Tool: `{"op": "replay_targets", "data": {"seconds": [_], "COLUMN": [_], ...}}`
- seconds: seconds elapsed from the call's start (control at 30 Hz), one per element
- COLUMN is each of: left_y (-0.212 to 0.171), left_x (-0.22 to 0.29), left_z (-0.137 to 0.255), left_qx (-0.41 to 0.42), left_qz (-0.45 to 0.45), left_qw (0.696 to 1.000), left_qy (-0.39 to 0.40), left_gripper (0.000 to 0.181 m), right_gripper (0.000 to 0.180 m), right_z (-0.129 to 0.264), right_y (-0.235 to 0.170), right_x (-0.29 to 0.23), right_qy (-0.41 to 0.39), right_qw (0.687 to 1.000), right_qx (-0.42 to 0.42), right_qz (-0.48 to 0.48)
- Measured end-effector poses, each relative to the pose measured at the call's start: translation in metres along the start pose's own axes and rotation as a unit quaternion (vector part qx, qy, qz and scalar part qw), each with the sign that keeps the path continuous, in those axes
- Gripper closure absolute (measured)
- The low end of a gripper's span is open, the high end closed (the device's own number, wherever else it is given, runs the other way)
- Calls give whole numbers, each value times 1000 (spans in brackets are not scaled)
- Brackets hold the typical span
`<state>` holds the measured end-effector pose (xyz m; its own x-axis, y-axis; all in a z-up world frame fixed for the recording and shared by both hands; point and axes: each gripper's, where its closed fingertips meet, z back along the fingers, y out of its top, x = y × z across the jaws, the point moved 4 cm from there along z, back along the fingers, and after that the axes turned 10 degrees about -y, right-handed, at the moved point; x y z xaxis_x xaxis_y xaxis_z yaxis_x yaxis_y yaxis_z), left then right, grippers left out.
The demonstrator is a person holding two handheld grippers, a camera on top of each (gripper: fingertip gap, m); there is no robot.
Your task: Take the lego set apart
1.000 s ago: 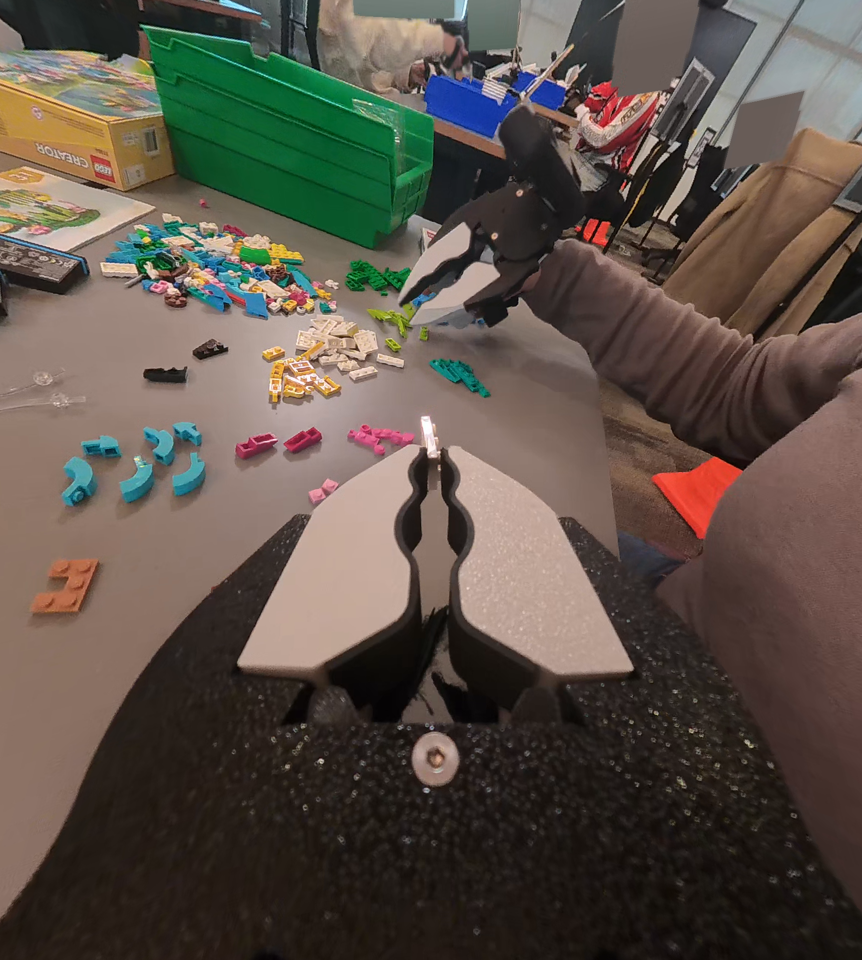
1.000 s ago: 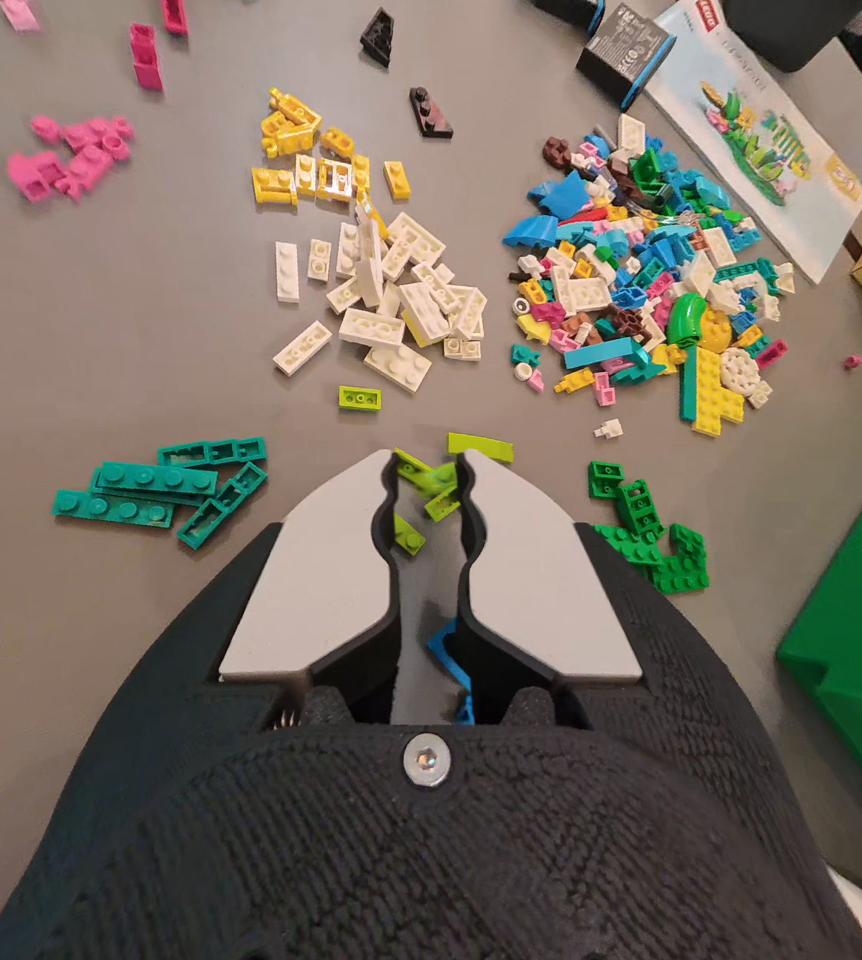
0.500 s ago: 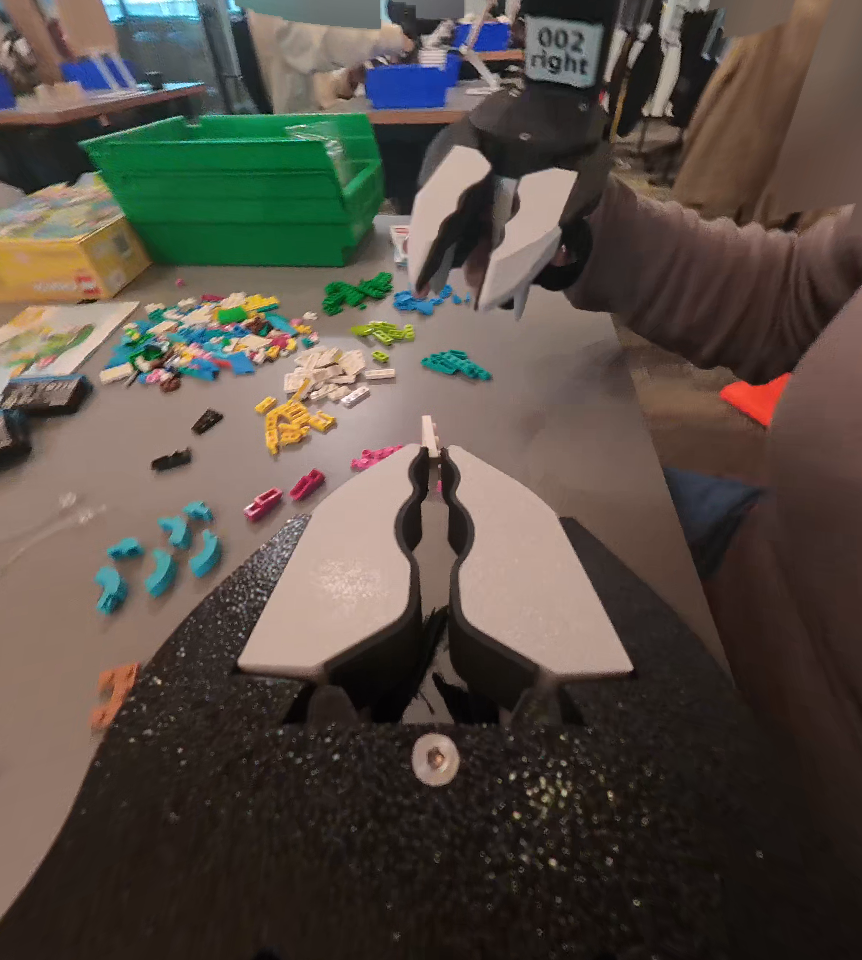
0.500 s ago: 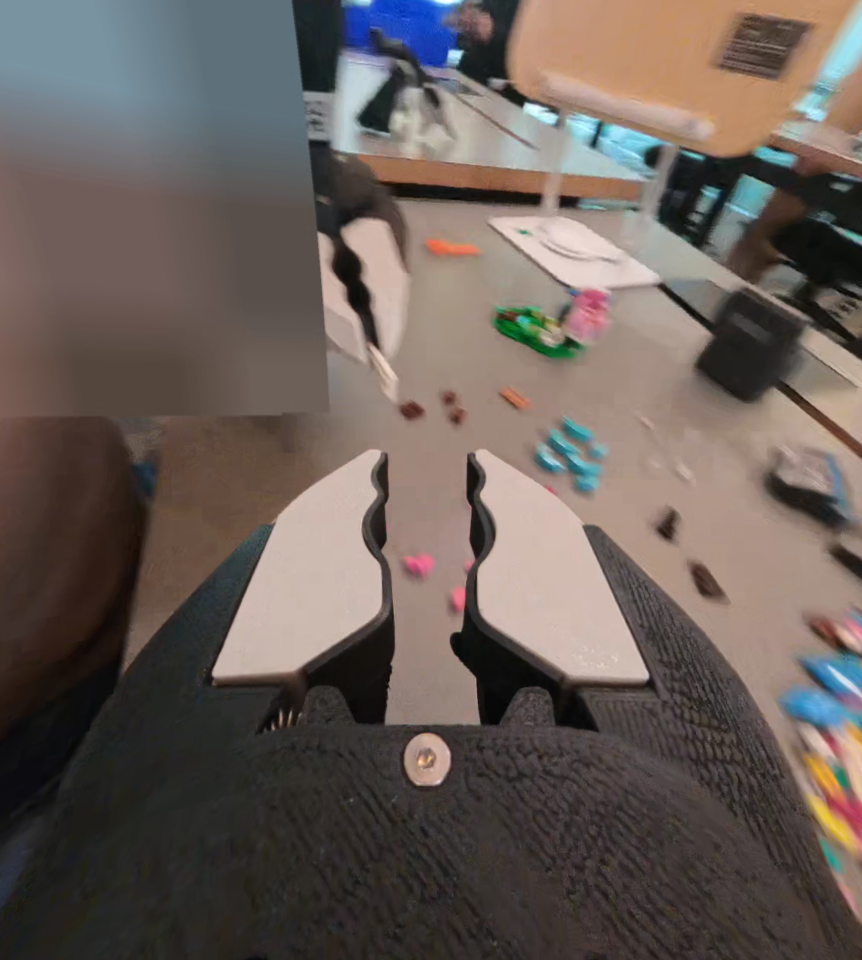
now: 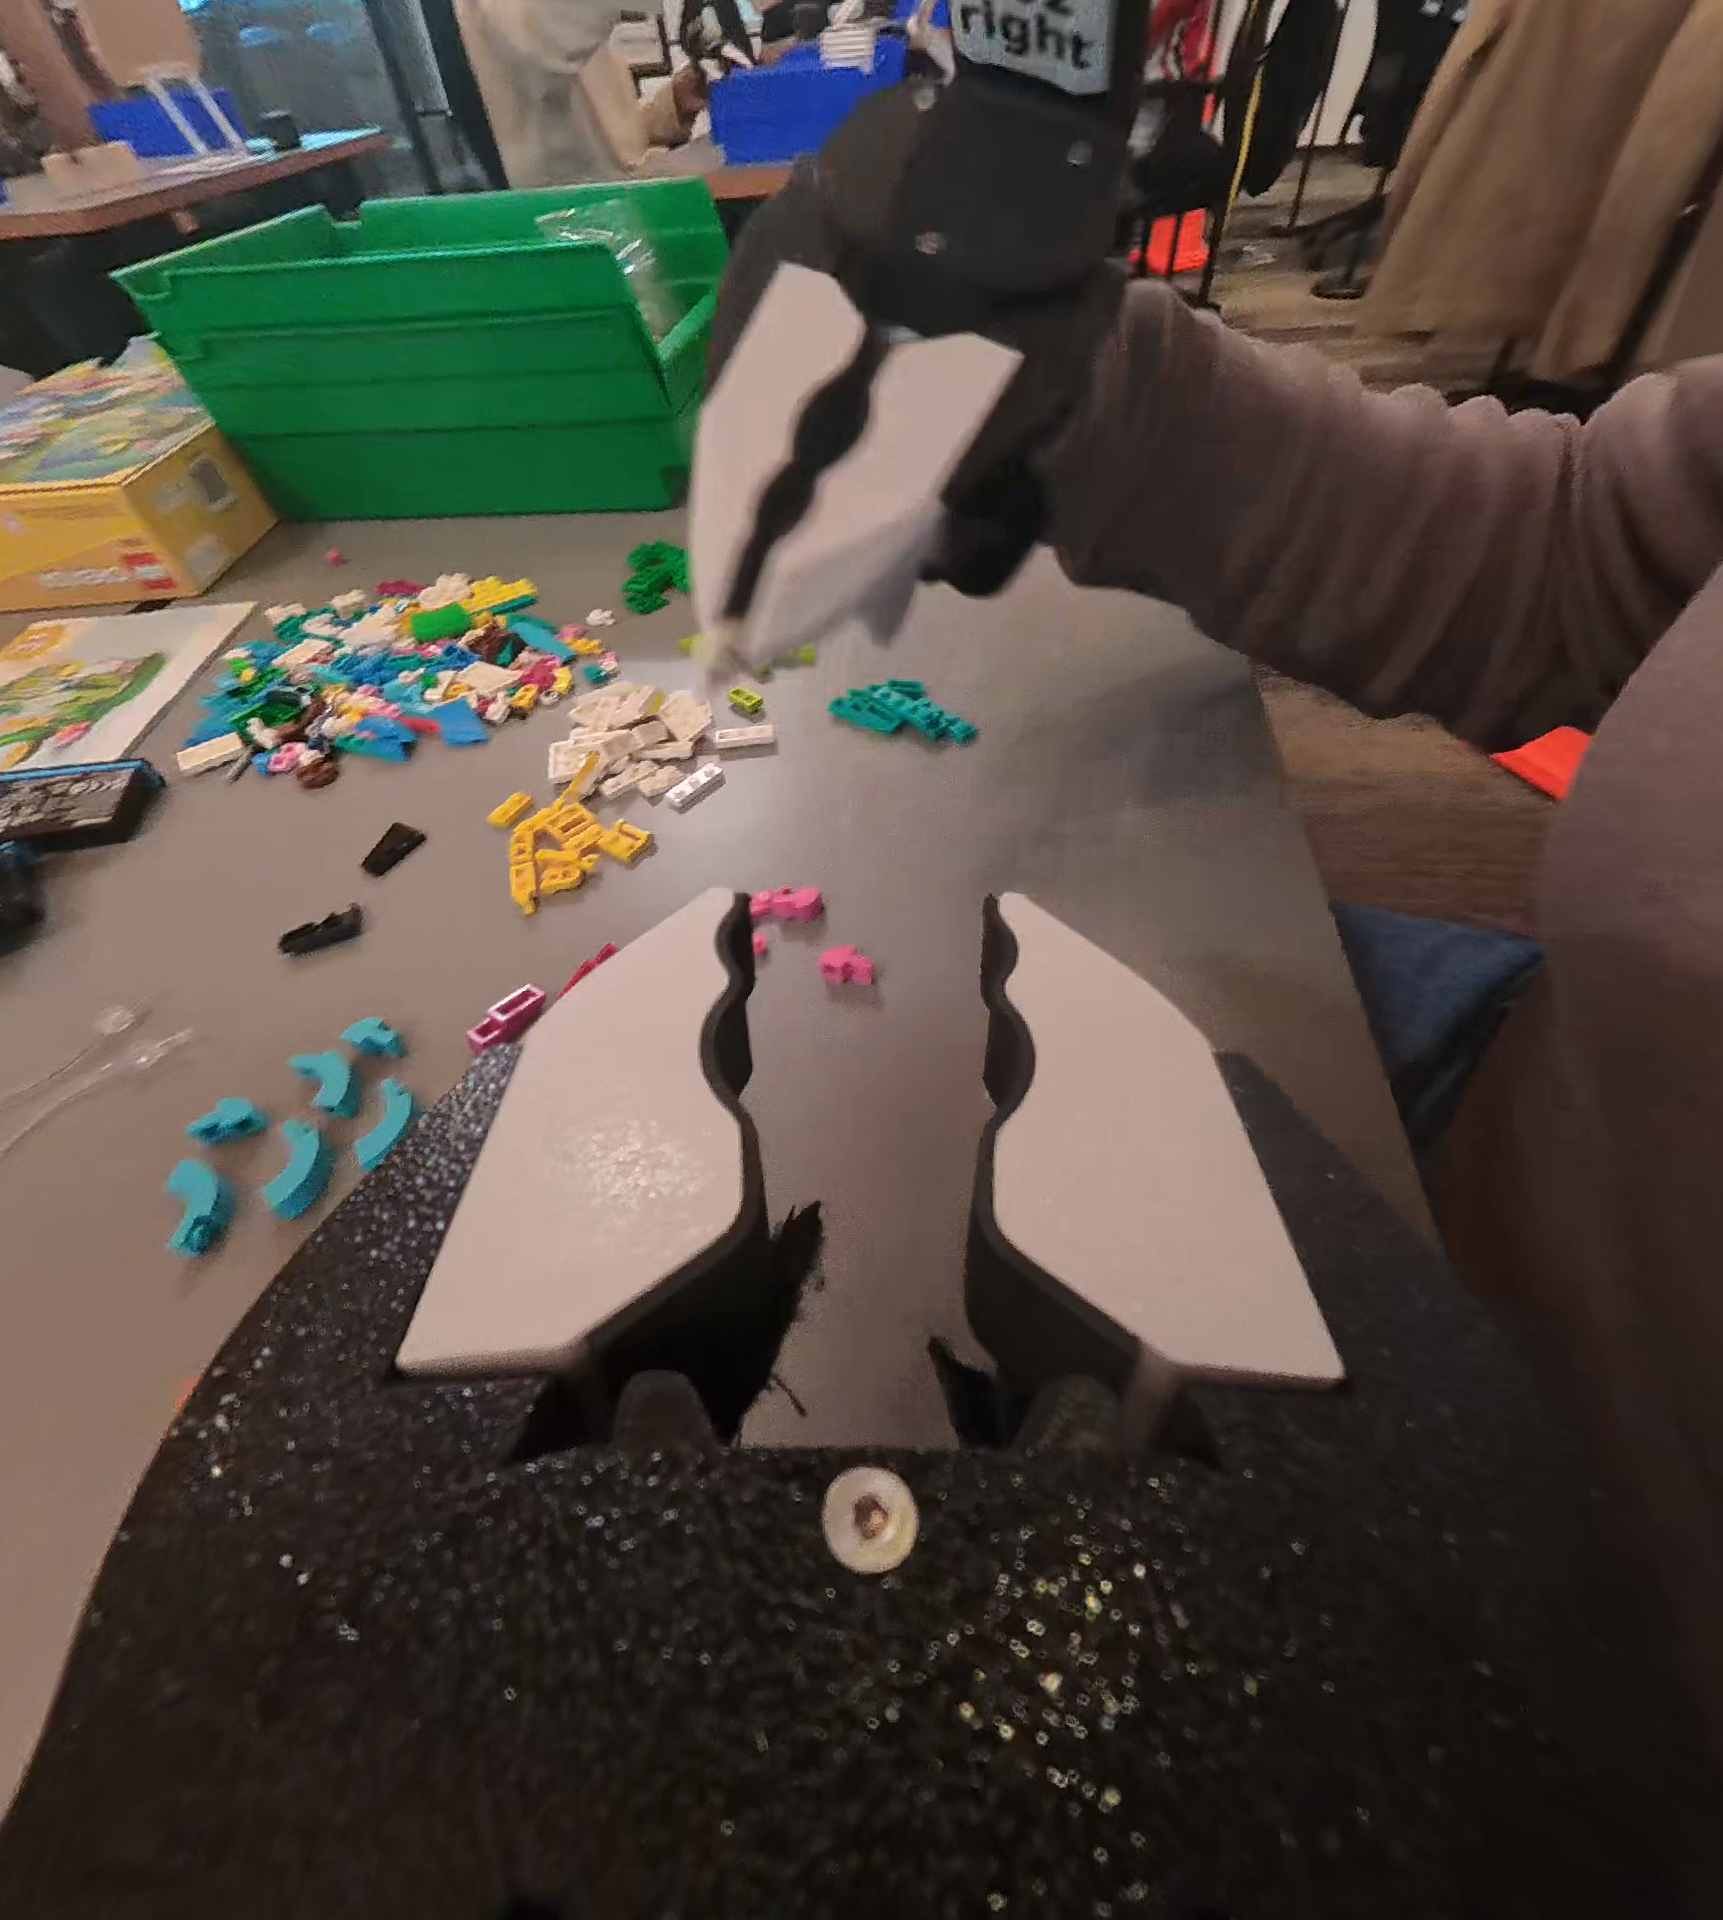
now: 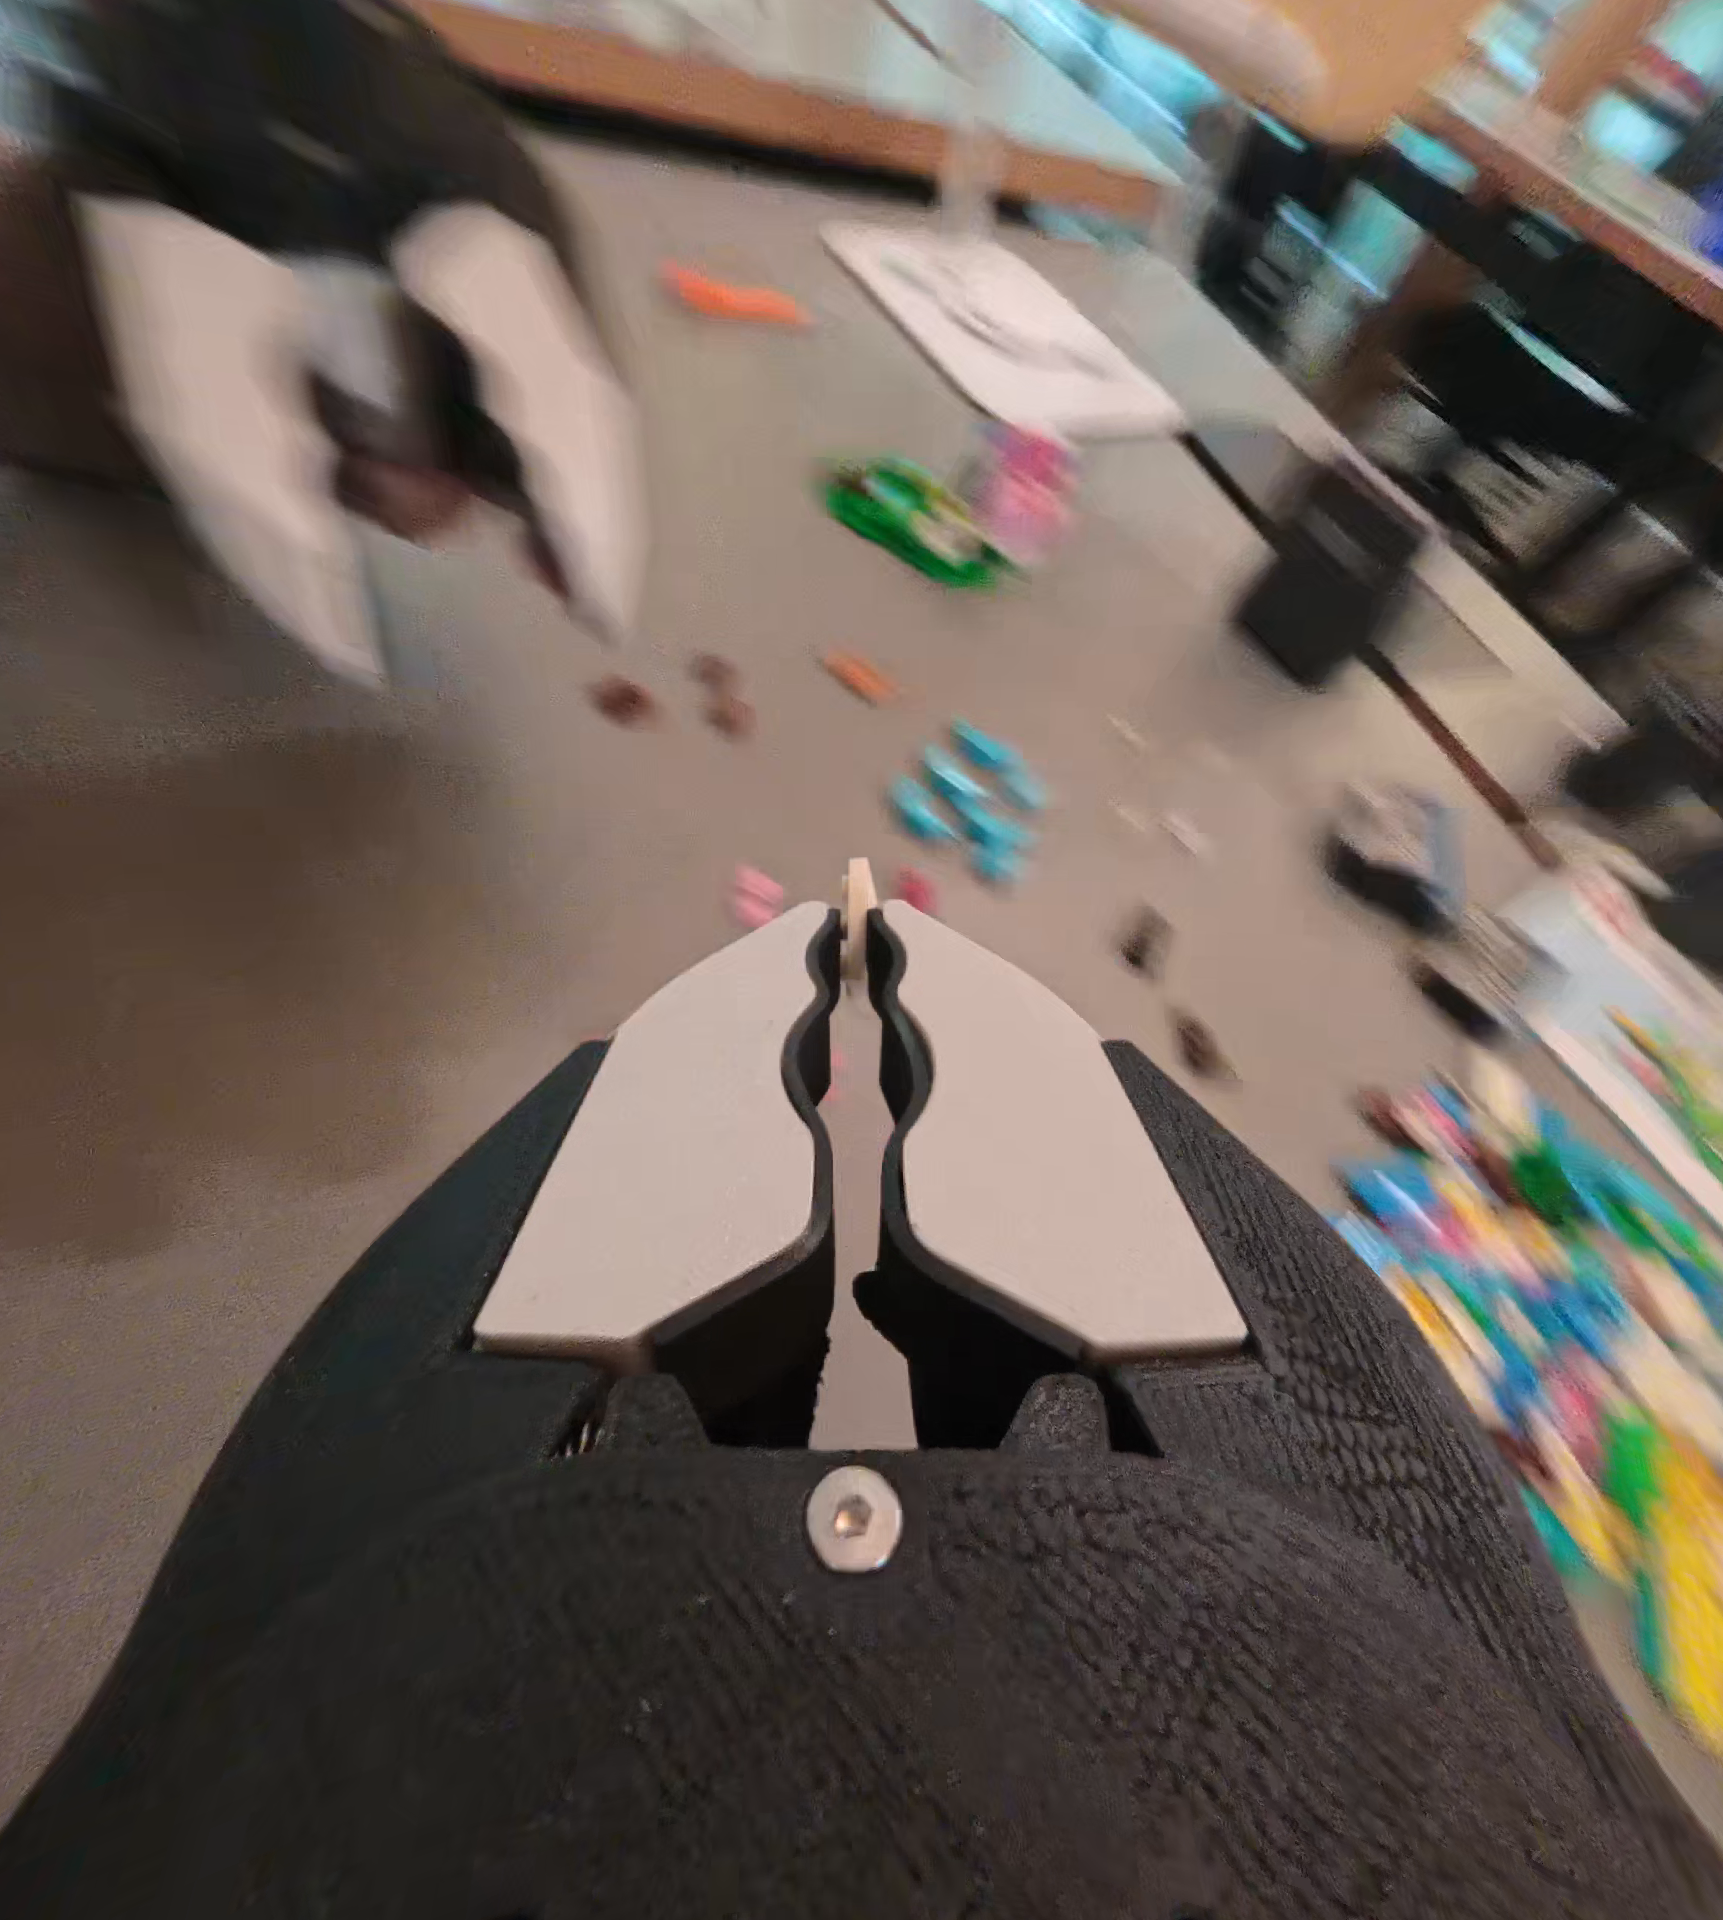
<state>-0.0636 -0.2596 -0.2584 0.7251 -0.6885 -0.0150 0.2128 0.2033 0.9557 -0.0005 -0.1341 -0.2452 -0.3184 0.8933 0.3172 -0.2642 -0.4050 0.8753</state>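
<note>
My left gripper (image 5: pixel 862 914) is open and empty above the grey table (image 5: pixel 1044 831). My right gripper (image 6: pixel 855 920) is shut on a small white lego piece (image 6: pixel 855 896) that sticks out of its tips. In the left wrist view the right gripper (image 5: pixel 732 644) hangs tips down over the brick piles. The right wrist view is blurred; it shows the left gripper (image 6: pixel 483 634) open at the upper left. A green and pink built lego part (image 6: pixel 909 509) stands farther off on the table.
Loose bricks lie sorted in piles: mixed (image 5: pixel 369 675), white (image 5: pixel 628 727), yellow (image 5: pixel 566 831), teal (image 5: pixel 898 707), blue curved (image 5: pixel 296 1132), pink (image 5: pixel 815 935). Green bins (image 5: pixel 441 353), a yellow box (image 5: pixel 57 499), a booklet (image 5: pixel 57 686) and black packs (image 5: pixel 57 810) sit at the left. A sleeve (image 5: pixel 1356 540) crosses the right. Left tips to right tips: about 10 cm.
My left gripper held the small white piece and has opened. My right gripper swung over from the piles, shut on that piece and took it.
</note>
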Motion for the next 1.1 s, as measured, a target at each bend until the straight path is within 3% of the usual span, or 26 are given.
{"op": "replay_targets", "data": {"seconds": [0.1, 0.33, 0.4, 0.57, 0.73, 0.93, 1.03, 1.1], "left_y": [-1, -6, -8, -13, -15, -16, -15, -11], "left_x": [-5, -15, -15, -15, -13, -13, -15, -17], "left_z": [3, 10, 10, 8, 5, 9, 11, 14], "left_qx": [11, 16, 12, 2, -10, -6, 0, 9], "left_qz": [11, 55, 64, 74, 73, 78, 76, 65], "left_qw": [1000, 998, 998, 997, 997, 997, 997, 997], "left_qy": [16, 29, 26, 20, 15, 16, 21, 37], "left_gripper": [145, 145, 144, 145, 145, 147, 148, 151], "right_gripper": [177, 172, 162, 160, 164, 177, 180, 180], "right_z": [7, 1, 1, -7, -33, -45, -44, -44], "right_y": [-54, -96, -97, -76, -91, -96, -91, -73], "right_x": [57, 72, 72, 72, 74, 76, 76, 69], "right_qy": [-124, -135, -129, -82, -7, 22, 19, 19], "right_qw": [984, 968, 967, 973, 939, 923, 921, 938], "right_qx": [-124, -211, -220, -213, -332, -369, -367, -320], "right_qz": [-2, 18, 25, 40, 93, 107, 126, 135]}}
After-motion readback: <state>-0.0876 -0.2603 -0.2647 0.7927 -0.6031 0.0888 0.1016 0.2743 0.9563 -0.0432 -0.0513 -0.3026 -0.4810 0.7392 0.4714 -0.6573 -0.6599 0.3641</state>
